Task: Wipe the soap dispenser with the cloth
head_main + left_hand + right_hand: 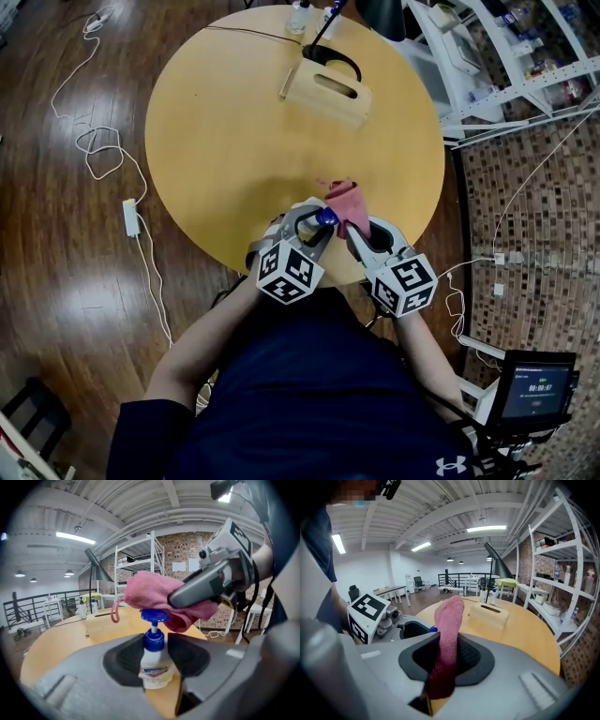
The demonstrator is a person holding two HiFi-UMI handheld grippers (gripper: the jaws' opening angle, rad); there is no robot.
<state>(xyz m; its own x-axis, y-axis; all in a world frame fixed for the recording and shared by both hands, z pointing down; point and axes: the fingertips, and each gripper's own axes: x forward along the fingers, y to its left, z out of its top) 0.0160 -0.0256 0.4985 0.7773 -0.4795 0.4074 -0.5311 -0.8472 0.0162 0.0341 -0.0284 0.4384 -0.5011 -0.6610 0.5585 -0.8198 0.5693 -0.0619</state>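
Tongs number two, one in each of the person's hands, and both are over the near edge of the one round wooden desk [225, 131]. The left tongs [153, 648] are closed on the single soap dispenser [153, 660], with the dark pads pressing on either side of its blue collar and white body. The bottle is upright; whether its base rests on the desk cannot be told. The right tongs [445, 656] are clamped on the one pink cloth [447, 630], which sticks up out of the jaws in a narrow fold.

In the left gripper view the cloth [154, 595] lies bunched over and behind the blue pump head, touching it, and one loop hangs off its left side. From the head view the left tongs [314, 217] and right tongs [361, 230] sit just beside each other, with the dispenser [325, 217] and cloth [347, 202] between their tips.

Farther back on the desk sits one wooden box [328, 94] with a slot in its top. One white power strip [130, 217] lies on the wooden floor to the left.
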